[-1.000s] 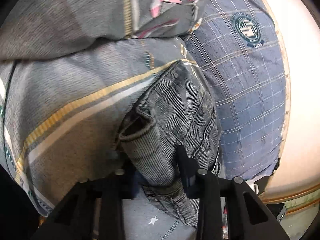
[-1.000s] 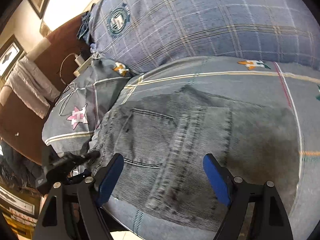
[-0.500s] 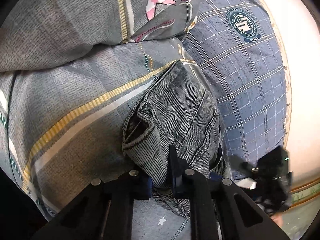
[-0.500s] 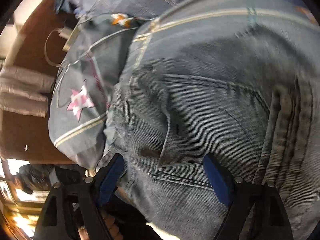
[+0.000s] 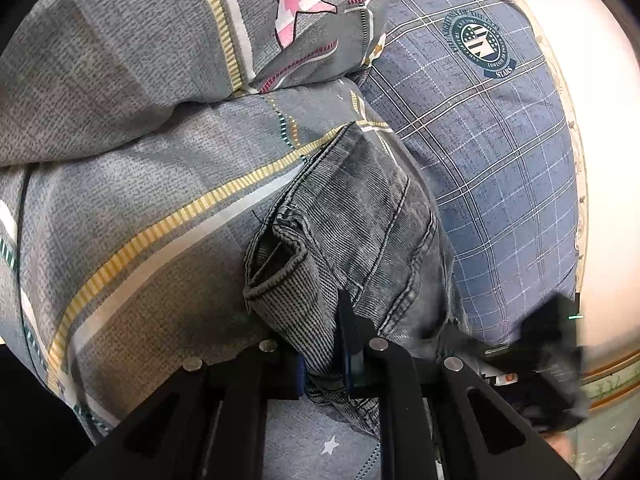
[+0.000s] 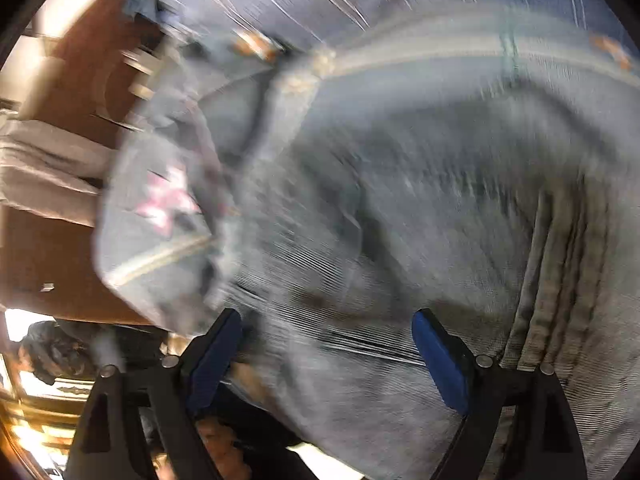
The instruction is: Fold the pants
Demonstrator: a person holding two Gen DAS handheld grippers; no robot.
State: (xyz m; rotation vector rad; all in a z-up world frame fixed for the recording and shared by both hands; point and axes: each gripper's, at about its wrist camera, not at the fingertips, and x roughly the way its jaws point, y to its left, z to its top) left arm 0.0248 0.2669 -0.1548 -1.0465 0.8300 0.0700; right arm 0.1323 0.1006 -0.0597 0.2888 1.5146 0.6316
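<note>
Pants [image 5: 360,216]: one pair, grey denim, folded into a long bundle on the striped grey bedding [image 5: 132,200]. Long axis runs from the left gripper away toward the blue plaid pillow [image 5: 492,152]; open hem end faces left.

Left gripper [image 5: 326,364]: one; jaws nearly together, pinching the near end of the bundle.

Right gripper [image 6: 326,354]: one; jaws spread wide, blue pads [image 6: 438,356] just over the denim, nothing clamped; view blurred, contact uncertain.

Pillows: two, one plaid, one grey with a pink star [image 5: 292,0].
</note>
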